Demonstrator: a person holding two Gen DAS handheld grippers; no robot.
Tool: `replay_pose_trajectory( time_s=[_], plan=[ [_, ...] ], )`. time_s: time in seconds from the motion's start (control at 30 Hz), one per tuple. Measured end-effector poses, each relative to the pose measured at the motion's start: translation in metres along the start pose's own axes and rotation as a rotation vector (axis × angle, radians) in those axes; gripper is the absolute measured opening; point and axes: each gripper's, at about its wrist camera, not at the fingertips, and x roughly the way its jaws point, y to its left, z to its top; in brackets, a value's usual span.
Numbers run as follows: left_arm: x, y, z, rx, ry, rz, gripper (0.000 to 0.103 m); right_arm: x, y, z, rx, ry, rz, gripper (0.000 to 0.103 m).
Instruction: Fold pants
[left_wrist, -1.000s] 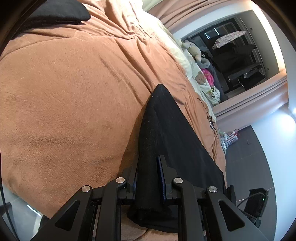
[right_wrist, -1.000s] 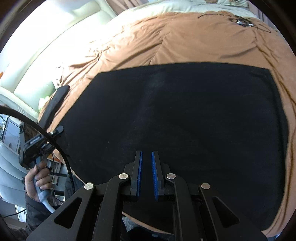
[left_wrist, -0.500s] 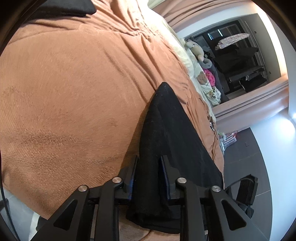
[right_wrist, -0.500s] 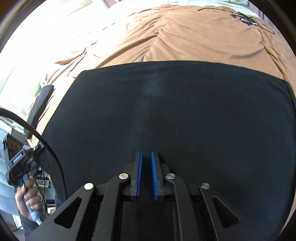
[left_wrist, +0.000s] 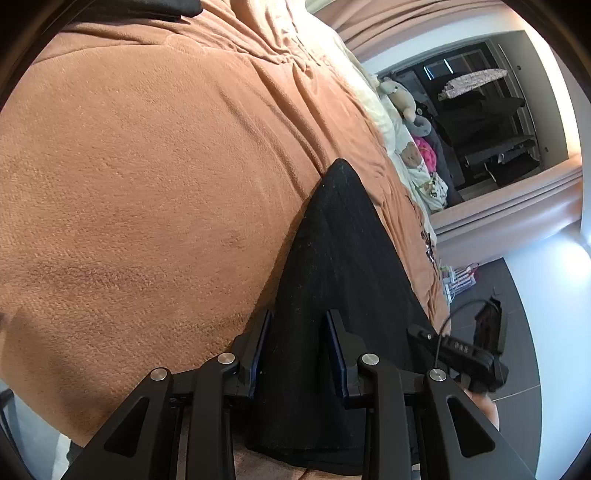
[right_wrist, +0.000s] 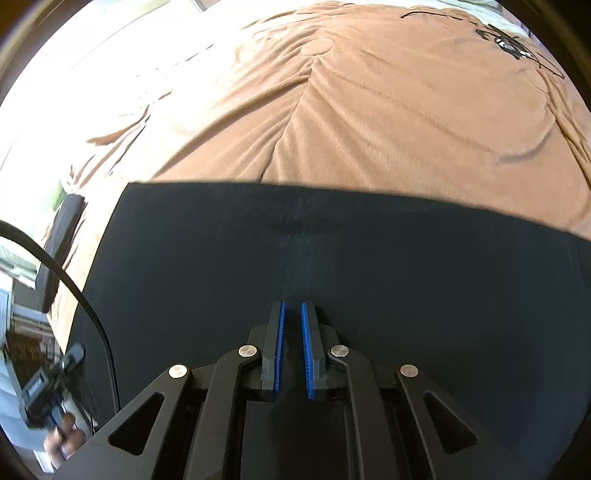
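The black pants (left_wrist: 332, 295) lie on the bed's brown blanket (left_wrist: 147, 184), near its close edge, already doubled into a flat dark panel whose far edge runs straight from about 9 to 3 o'clock in the right wrist view. The left tool (left_wrist: 297, 350) has its blue-padded fingers spread to either side of a raised ridge of the cloth; the fabric passes between them, yet whether the pads actually press it I cannot tell. The right tool (right_wrist: 291, 350) hovers over the middle of the panel with its fingers drawn nearly together, a thin gap showing and nothing between them. This looks like the pause between folds. Next, I judge, each tool must pinch an end of the near edge and carry it toward 12 o'clock, keeping the layers aligned.
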Motion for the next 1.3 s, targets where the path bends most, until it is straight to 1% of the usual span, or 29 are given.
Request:
replay_pose_trajectory(
  time_s=[0.17,0.27,0.3,0.33,0.43,0.5,0.73,0.87,0.97,1.3],
  plan=[
    [0.0,-0.001,0.001,-0.003,-0.003,0.001,0.03,0.005,0.003,0.016,0.019,-0.01,-0.045,0.005],
    [0.001,-0.003,0.0,-0.002,-0.004,0.009,0.03,0.008,0.004,0.015,0.02,-0.005,-0.048,0.005],
    [0.0,-0.004,-0.001,-0.002,-0.004,0.009,0.027,0.008,0.006,0.013,0.022,-0.002,-0.042,0.005],
    [0.0,-0.005,-0.001,0.0,-0.007,0.005,0.023,0.006,0.007,0.008,0.02,0.003,-0.028,0.005],
    [-0.001,-0.008,-0.002,0.008,-0.013,0.009,0.021,0.0,0.008,-0.002,0.007,0.019,0.002,0.005],
    [-0.001,-0.006,-0.002,0.0,-0.011,0.004,0.02,-0.005,0.005,-0.01,0.002,0.029,0.024,0.005],
    [-0.007,-0.01,0.001,-0.012,-0.018,-0.026,0.018,-0.022,0.008,-0.054,-0.024,0.056,0.122,0.005],
    [-0.01,-0.014,0.0,-0.014,-0.027,-0.032,0.017,-0.029,0.012,-0.077,-0.04,0.07,0.152,0.005],
    [-0.015,-0.017,0.0,-0.013,-0.034,-0.044,0.016,-0.03,0.012,-0.084,-0.043,0.074,0.177,0.005],
    [-0.029,-0.05,0.001,0.059,-0.057,-0.068,0.015,-0.031,0.007,-0.114,-0.065,0.083,0.235,0.005]
  ],
)
